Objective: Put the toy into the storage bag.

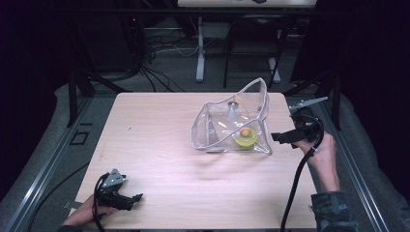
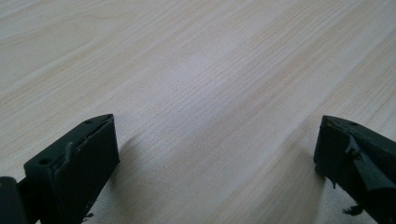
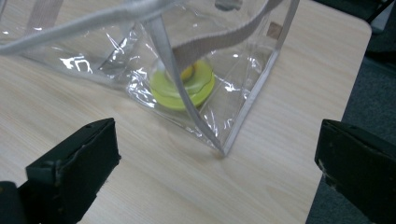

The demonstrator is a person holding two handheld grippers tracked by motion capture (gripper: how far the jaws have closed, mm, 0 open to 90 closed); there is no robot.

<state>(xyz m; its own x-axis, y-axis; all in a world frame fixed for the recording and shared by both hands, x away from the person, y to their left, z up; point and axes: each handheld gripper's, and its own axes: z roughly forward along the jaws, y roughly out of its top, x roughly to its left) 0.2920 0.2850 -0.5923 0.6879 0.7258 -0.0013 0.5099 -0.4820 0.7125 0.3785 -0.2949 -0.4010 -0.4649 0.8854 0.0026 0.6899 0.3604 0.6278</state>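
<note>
Clear bag (image 1: 232, 126) sits just beyond the right hand-held gripper (image 1: 275, 137), jaws wide apart, gripping nothing.

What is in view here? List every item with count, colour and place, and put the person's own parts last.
Table: one, light wood, centre of the high view.
Bag: one, clear plastic with pale trim, on the table's far right part.
Disc: one, yellow-green, inside the bag at its bottom, with a small orange piece on top.
Desk legs: white, on the floor beyond the table, with dark cables nearby.
Left gripper: one, black, jaws apart, at the table's near left corner.
Right gripper: one, black, jaws apart, just right of the bag.
Hands: two, one holding each gripper.
</note>
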